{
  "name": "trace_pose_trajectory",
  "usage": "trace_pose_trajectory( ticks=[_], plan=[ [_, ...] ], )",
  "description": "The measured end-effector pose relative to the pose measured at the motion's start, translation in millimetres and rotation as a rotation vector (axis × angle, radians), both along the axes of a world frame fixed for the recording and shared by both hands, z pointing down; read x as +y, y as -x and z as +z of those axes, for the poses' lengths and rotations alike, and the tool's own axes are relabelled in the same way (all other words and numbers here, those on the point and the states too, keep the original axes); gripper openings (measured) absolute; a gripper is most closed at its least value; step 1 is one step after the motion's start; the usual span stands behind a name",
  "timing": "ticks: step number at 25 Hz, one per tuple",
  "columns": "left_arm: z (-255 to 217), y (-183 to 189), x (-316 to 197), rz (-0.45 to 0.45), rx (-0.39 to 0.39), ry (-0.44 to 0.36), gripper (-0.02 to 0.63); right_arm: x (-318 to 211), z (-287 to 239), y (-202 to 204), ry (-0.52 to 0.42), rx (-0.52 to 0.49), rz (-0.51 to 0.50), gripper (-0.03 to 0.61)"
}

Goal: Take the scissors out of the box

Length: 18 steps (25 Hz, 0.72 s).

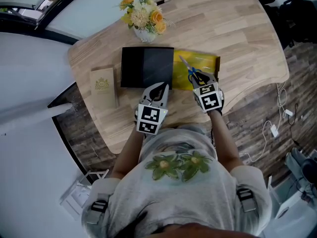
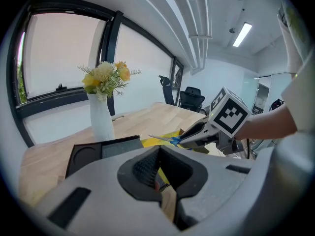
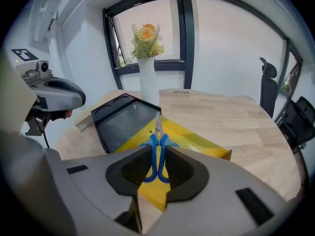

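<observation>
Right gripper [image 3: 158, 150] jaws clamped on blue handles of scissors [image 3: 153, 154], blades pointing away, held over open yellow box [image 3: 197, 142] at frame centre. Left gripper [image 2: 158, 150] jaws closed, empty, beside black lid [image 1: 146, 66] on worktop [image 1: 237, 43].

we take this for an office: a pale wooden table [image 1: 237, 38] with a rounded edge stands by tall dark-framed windows [image 2: 59, 58], black swivel chairs [image 2: 191, 98] stand at its far side, strip lights [image 2: 243, 34] and white pipes [image 2: 199, 18] run along the ceiling, and cables [image 1: 274, 130] with a plug adapter trail over the wood-patterned floor [image 1: 257, 113]. a vase of flowers [image 1: 143, 20] dresses the table.
</observation>
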<state>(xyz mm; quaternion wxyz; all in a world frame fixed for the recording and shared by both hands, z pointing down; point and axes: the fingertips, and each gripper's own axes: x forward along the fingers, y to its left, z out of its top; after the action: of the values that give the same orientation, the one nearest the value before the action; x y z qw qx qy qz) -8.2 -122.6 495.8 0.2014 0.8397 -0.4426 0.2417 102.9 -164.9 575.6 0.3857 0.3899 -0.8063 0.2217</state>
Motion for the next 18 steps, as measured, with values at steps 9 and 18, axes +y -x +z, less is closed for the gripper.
trace_pose_trajectory(
  ticks=[9, 18],
  plan=[
    [-7, -4, 4, 0.010, 0.007, -0.016, 0.006, 7, -25, -2, -0.041, -0.040, 0.003, 0.084],
    [-12, -9, 8, 0.022, 0.016, -0.030, 0.006, 14, -50, -1, -0.088, -0.093, -0.012, 0.084]
  ],
)
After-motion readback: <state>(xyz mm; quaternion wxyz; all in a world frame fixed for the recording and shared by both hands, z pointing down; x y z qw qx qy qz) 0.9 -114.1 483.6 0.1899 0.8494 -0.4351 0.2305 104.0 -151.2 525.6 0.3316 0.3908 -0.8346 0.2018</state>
